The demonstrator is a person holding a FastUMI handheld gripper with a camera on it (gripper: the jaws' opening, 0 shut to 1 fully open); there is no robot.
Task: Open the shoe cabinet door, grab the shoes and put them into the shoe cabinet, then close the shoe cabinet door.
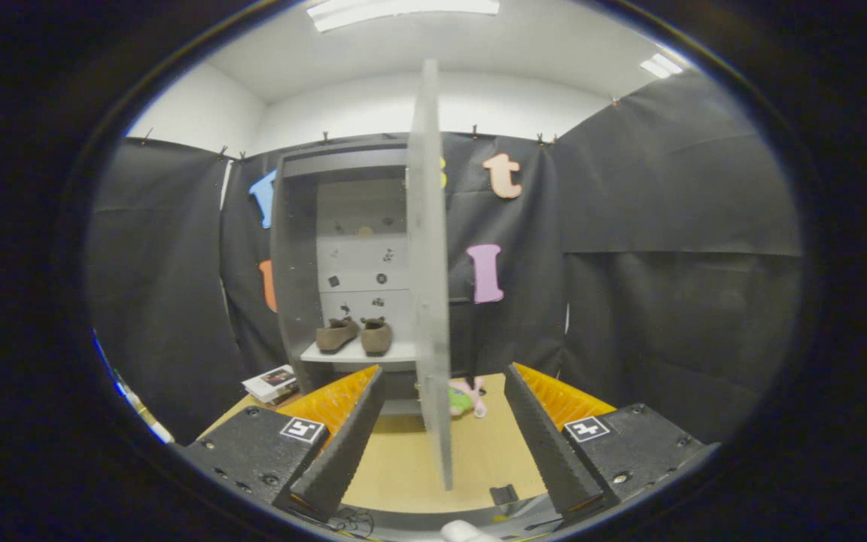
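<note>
Gripper view showed your gripper [441, 444] released, its two fingers spread wide and pressing on nothing. The shoe cabinet door [430, 301] stood swung open and edge-on to you, its free edge running down between the fingers and just ahead of them. Beyond the door and a little to the left, the shoe cabinet [305, 248] was open, and the pair of brown shoes [357, 335] already sat side by side on its shelf [358, 352], toes toward the back.

So what you had left to handle was the door. It looked like a thin, stiff, flat panel, light to swing on its hinges and unlikely to flex; its pale face seemed smooth, so a pinch on the face could slip. I judged the free edge the best place to take hold, about level with the fingers, one finger on each face, or else a plain push on the broad side. A small toy [465, 397] lay on the floor [403, 467] past the door.
</note>
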